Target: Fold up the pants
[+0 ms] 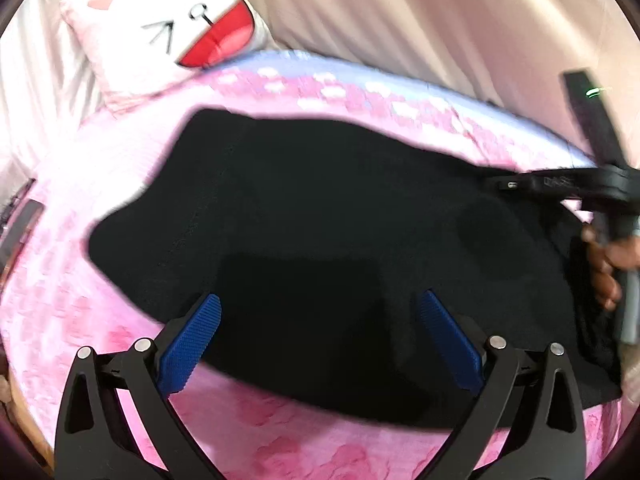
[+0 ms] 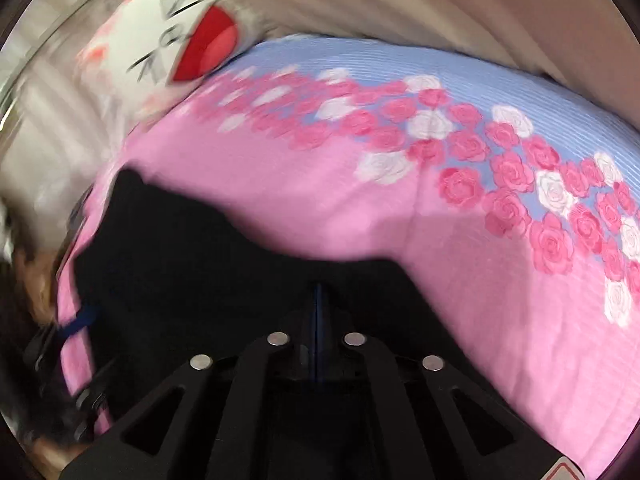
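Note:
The black pants (image 1: pixel 320 216) lie spread across a pink rose-print bedspread (image 1: pixel 80 320). My left gripper (image 1: pixel 320 320) is open, its blue pads (image 1: pixel 192 344) wide apart just above the near edge of the pants, holding nothing. My right gripper (image 2: pixel 318 300) is shut on the black pants (image 2: pixel 192 264), its pads pressed together on a raised fold of fabric. The right gripper also shows in the left wrist view (image 1: pixel 560 186), at the right end of the pants, held by a hand (image 1: pixel 604 264).
A white cat-face pillow (image 1: pixel 168 28) with a red mouth lies at the head of the bed, also in the right wrist view (image 2: pixel 172 44). Pale curtains (image 1: pixel 400 12) hang behind the bed. The bedspread (image 2: pixel 440 208) has a blue band with roses.

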Demonstrator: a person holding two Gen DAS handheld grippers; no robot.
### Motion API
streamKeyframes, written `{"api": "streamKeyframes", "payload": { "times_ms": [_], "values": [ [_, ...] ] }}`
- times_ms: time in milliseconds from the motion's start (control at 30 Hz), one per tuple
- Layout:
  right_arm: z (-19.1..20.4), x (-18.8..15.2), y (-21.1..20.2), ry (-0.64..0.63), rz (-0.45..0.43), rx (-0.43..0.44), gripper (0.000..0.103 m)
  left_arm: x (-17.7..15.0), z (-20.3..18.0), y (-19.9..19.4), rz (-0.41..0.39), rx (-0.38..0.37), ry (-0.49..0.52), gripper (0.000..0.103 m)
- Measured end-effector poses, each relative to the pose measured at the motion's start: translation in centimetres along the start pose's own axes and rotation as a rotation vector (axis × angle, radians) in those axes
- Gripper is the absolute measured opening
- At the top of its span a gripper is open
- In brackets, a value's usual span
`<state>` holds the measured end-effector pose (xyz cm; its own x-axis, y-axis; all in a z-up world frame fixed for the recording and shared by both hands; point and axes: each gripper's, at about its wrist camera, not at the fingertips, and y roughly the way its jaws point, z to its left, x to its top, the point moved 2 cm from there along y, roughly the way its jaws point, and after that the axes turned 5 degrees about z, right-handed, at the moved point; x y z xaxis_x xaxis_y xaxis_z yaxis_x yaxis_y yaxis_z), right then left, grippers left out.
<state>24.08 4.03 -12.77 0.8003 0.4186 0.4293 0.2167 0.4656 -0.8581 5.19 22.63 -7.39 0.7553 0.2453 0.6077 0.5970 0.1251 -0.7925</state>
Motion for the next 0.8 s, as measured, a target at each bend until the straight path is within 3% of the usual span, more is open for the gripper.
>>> {"api": "streamKeyframes", "payload": {
  "times_ms": [67, 133, 200, 300, 367, 400, 500, 533, 567, 600, 633, 700, 800],
  "values": [
    [0.0, 0.5, -1.4, 0.064, -0.026, 0.013, 0.0, 0.3, 2.5, -2.1, -0.063, 0.035, -0.062, 0.098],
    [2.4, -0.6, -3.7, -0.011, -0.074, -0.013, 0.004, 0.6, 6.2, -2.6, -0.062, 0.059, -0.161, 0.098],
    [4.4, -2.3, -5.6, -0.062, -0.1, -0.015, 0.005, 0.7, 11.1, -0.7, 0.034, 0.037, -0.318, 0.098],
    [7.0, -5.2, -6.9, -0.117, -0.123, -0.005, 0.007, 0.8, 14.0, 2.3, 0.114, -0.053, -0.45, 0.098],
    [7.9, -6.0, -5.8, -0.129, -0.089, 0.02, 0.009, 2.0, 13.0, 2.5, 0.077, -0.06, -0.4, 0.098],
    [8.6, -6.0, -5.0, -0.143, -0.072, 0.018, 0.009, 2.6, 12.2, 3.5, 0.099, -0.133, -0.387, 0.098],
    [10.8, -6.2, -3.7, -0.208, -0.05, -0.052, 0.009, 4.0, 10.2, 4.8, 0.073, -0.095, -0.339, 0.094],
    [11.3, -6.0, -3.5, -0.203, -0.054, -0.055, 0.009, 4.3, 9.9, 4.9, 0.064, -0.067, -0.331, 0.083],
    [11.3, -5.9, -3.5, -0.181, -0.063, -0.043, 0.009, 4.6, 9.6, 5.0, 0.054, -0.048, -0.325, 0.058],
    [11.1, -5.7, -3.5, -0.166, -0.069, -0.04, 0.009, 5.2, 9.5, 5.4, 0.054, -0.098, -0.323, 0.03],
    [10.6, -5.9, -3.8, -0.14, -0.082, -0.053, 0.01, 5.1, 9.7, 5.6, 0.072, -0.162, -0.35, 0.025],
    [9.7, -6.5, -4.8, -0.103, -0.109, -0.077, 0.017, 5.5, 10.1, 5.1, 0.068, -0.206, -0.384, 0.023],
    [8.0, -7.8, -7.1, -0.046, -0.159, -0.087, 0.025, 6.6, 8.5, 1.3, -0.051, -0.177, -0.298, 0.023]
  ]
}}
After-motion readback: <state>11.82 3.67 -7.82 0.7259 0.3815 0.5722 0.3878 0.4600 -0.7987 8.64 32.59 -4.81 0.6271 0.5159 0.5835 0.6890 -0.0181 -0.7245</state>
